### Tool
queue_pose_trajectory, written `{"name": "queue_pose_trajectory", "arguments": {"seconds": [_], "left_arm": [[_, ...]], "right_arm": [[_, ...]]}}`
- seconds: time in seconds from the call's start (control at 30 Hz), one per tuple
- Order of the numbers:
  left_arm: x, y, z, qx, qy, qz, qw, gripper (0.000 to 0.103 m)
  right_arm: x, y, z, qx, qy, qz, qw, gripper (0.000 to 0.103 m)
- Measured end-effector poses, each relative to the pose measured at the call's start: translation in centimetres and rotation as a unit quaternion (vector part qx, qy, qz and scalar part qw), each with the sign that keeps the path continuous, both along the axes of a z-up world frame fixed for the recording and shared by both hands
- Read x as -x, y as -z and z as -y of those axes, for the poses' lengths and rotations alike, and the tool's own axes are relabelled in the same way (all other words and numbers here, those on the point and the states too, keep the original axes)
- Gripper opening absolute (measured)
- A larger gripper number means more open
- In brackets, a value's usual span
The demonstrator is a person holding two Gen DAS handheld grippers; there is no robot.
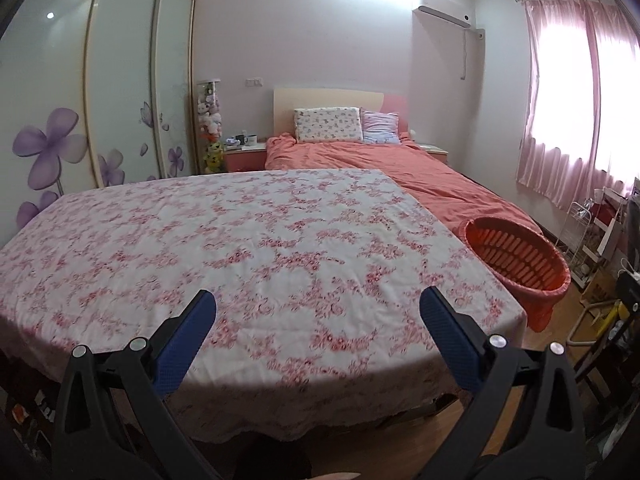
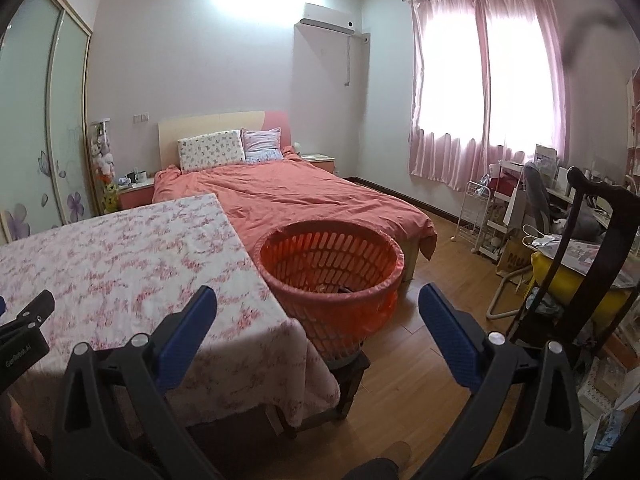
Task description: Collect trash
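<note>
— Where's the trash basket?

— Just off the bench's right edge, raised on a dark stool, the bed behind it. From the right wrist camera it sits dead ahead at twelve o'clock; from the left one it's out at about two o'clock.

— Which way does it point?

— Upright, long axis vertical, round mouth facing the ceiling. It has slotted orange walls and a thin liner folded over the rim. Something dark lies at the bottom, too dim to name.

— And the grippers?

— The left gripper hangs over the near edge of the flowered cloth, jaws spread wide, nothing between them. The right gripper is the same: jaws wide apart, holding nothing, the basket framed between its blue pads.

— Anything at three o'clock?

— A dark wooden chair beside a cluttered desk, under the pink curtains.
</note>
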State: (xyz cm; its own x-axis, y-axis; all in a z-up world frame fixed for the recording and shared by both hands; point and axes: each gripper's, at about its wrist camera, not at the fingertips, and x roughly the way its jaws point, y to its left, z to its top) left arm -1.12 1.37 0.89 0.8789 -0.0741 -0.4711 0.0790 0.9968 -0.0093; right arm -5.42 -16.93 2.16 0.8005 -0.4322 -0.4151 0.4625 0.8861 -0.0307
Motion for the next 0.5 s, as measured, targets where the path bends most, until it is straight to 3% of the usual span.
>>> {"name": "queue_pose_trajectory", "arguments": {"seconds": [0.5], "left_arm": [[1.5, 1.4, 0.1, -0.012, -0.013, -0.012, 0.9998, 0.1]], "right_arm": [[0.4, 2.8, -2.1, 0.018, 0.022, -0.031, 0.999, 0.099]]}}
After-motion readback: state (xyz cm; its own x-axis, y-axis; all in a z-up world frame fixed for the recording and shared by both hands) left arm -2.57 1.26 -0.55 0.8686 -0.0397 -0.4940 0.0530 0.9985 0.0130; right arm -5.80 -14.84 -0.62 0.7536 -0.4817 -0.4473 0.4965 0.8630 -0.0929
